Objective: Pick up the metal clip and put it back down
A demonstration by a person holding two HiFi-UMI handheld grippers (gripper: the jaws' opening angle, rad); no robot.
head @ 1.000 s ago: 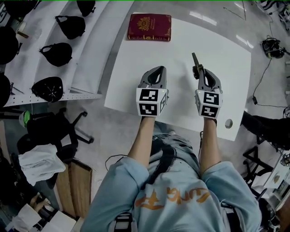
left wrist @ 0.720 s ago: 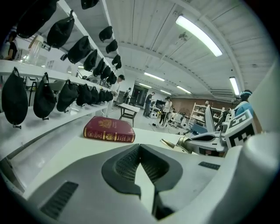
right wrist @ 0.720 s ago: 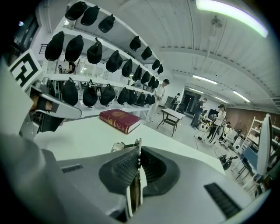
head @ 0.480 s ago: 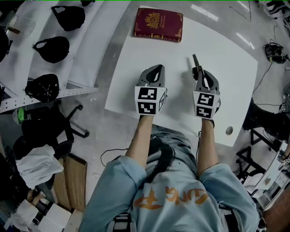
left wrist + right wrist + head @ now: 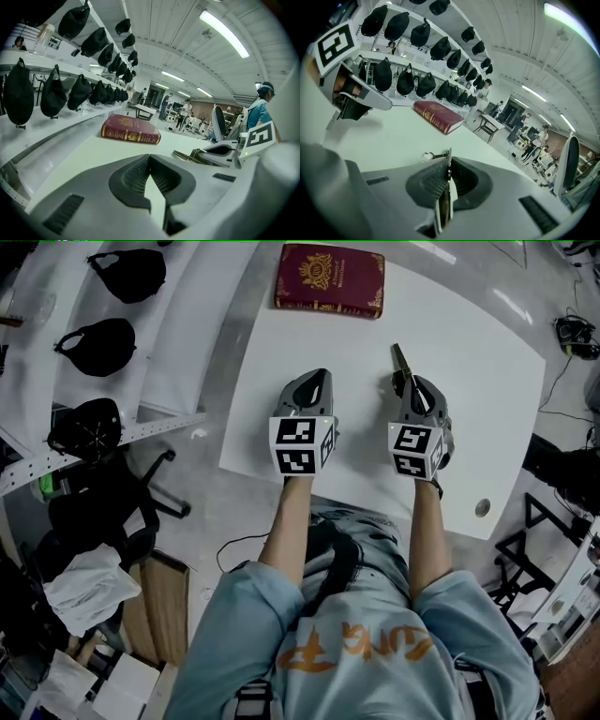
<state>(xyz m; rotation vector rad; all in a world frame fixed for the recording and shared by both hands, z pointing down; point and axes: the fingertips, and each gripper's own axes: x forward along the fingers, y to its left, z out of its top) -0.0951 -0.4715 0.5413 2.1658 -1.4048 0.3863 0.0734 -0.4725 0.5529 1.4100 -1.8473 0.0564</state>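
My right gripper (image 5: 411, 382) is shut on the metal clip (image 5: 401, 362), whose brassy end pokes out ahead of the jaws over the white table (image 5: 478, 381). In the right gripper view the clip (image 5: 448, 158) stands on edge as a thin plate pinched between the pads (image 5: 433, 180), just above the tabletop. My left gripper (image 5: 319, 379) hovers beside it to the left with its jaw tips together and nothing between them (image 5: 150, 157). From the left gripper view the clip (image 5: 185, 155) shows sticking out of the right gripper (image 5: 225, 151).
A dark red book (image 5: 330, 279) lies at the table's far edge. White shelves with black caps (image 5: 92, 341) run along the left. The table has a cable hole (image 5: 482, 507) near its right front corner. An office chair (image 5: 122, 512) stands on the floor at the left.
Both grippers have sunk a little toward the table, side by side. The right one has rolled slightly and still holds the clip.
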